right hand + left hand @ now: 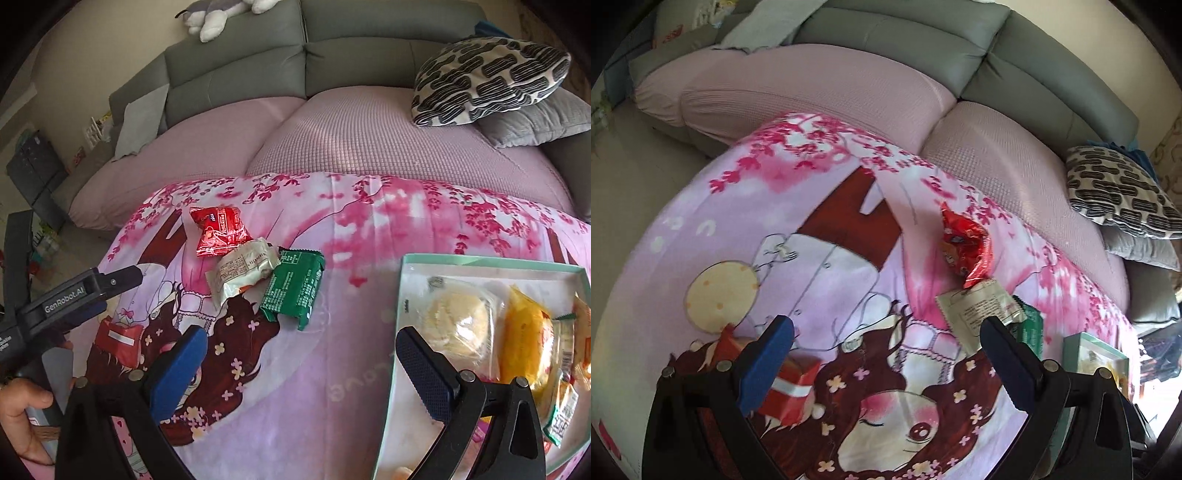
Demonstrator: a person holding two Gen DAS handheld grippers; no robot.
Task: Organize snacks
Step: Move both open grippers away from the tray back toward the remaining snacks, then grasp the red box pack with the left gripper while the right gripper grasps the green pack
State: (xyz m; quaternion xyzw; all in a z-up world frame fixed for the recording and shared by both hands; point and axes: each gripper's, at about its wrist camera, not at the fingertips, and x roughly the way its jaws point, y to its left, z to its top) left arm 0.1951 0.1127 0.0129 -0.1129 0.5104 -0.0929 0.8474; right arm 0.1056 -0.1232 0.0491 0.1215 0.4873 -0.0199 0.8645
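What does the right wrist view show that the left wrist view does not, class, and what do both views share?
Only the right wrist view shows the box's contents: a pale round pastry in clear wrap and a yellow packet, plus a plush toy on the sofa back and the left gripper from outside. Only the left wrist view shows the left gripper head-on, open and empty. Both show the red packet, white packet and green packet on the cartoon blanket, and the patterned cushion.
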